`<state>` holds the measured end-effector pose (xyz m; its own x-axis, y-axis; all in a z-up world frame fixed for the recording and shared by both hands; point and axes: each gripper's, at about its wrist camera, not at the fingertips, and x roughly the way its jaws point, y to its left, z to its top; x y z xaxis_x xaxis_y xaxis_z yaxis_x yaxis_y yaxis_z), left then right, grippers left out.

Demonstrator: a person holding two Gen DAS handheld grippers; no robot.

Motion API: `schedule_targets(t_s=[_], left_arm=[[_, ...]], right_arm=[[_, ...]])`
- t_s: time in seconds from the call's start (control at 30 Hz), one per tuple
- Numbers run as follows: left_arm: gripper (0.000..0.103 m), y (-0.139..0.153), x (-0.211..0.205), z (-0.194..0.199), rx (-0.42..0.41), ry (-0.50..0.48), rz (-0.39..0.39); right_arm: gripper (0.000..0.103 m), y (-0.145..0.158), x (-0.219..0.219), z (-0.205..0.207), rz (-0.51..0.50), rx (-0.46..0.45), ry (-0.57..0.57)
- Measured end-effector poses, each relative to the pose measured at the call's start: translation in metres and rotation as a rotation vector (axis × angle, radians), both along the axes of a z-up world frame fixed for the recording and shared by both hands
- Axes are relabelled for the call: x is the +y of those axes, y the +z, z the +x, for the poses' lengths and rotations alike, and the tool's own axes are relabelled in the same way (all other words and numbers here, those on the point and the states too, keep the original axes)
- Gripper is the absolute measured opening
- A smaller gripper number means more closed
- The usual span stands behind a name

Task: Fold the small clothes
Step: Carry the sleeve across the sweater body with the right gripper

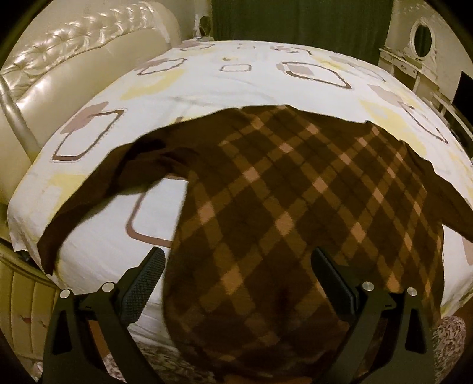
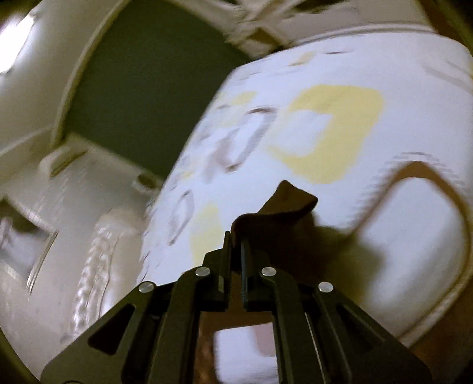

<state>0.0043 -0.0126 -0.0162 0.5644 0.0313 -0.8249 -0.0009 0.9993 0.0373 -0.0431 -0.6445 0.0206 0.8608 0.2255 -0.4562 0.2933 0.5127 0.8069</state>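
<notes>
One garment in play: a brown plaid sweater [image 1: 280, 201], spread across the near part of the bed [image 1: 236, 82] and hanging over its front edge toward the camera. One plain brown sleeve [image 1: 97, 189] trails off to the left, its cuff reaching the bed's left corner; the other side drapes off to the right edge of the view. The left hand-held gripper [image 1: 238, 280] hovers over the lower part of the sweater with its two fingers spread wide, one finger over bare sheet, the other over the plaid cloth, gripping nothing.

The right wrist view is blurred. The right hand-held gripper [image 2: 236, 240] has its fingers pinched nearly together on a dark brown piece of cloth [image 2: 283, 206], which looks like part of the sweater, though the blur leaves that unsure; it lifts up off the sheet and casts a shadow to the right.

The sheet is white with brown and yellow squares, and the far half of the bed lies open beyond the sweater's top edge. A cream tufted headboard [image 1: 74, 59] borders the left side, green curtains [image 1: 295, 20] hang behind, and a white dresser with an oval mirror [image 1: 422, 38] stands at the far right.
</notes>
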Motion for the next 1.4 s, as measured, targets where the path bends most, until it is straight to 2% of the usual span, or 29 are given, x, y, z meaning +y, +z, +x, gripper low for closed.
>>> schedule_targets(t_s=[0.13, 0.33, 0.57, 0.77, 1.1, 1.4], left_arm=[[0.099, 0.004, 0.028, 0.0, -0.001, 0.026, -0.064], [0.099, 0.005, 0.079, -0.005, -0.002, 0.102, -0.098], [0.098, 0.004, 0.114, -0.016, -0.031, 0.106, -0.08], [0.099, 0.0, 0.121, -0.015, -0.036, 0.098, -0.122], [0.098, -0.006, 0.123, -0.013, -0.057, 0.08, -0.144], [0.098, -0.016, 0.13, -0.007, -0.039, 0.095, -0.189]], right_arm=[[0.004, 0.032, 0.086, 0.047, -0.055, -0.056, 0.159], [0.004, 0.044, 0.208, 0.103, -0.083, -0.075, 0.371], [0.004, 0.031, 0.347, 0.143, -0.106, -0.056, 0.581], [0.004, 0.004, 0.445, 0.165, -0.126, 0.004, 0.709], [0.005, -0.042, 0.546, 0.191, -0.206, 0.098, 0.847], [0.005, -0.088, 0.589, 0.201, -0.269, 0.192, 0.902]])
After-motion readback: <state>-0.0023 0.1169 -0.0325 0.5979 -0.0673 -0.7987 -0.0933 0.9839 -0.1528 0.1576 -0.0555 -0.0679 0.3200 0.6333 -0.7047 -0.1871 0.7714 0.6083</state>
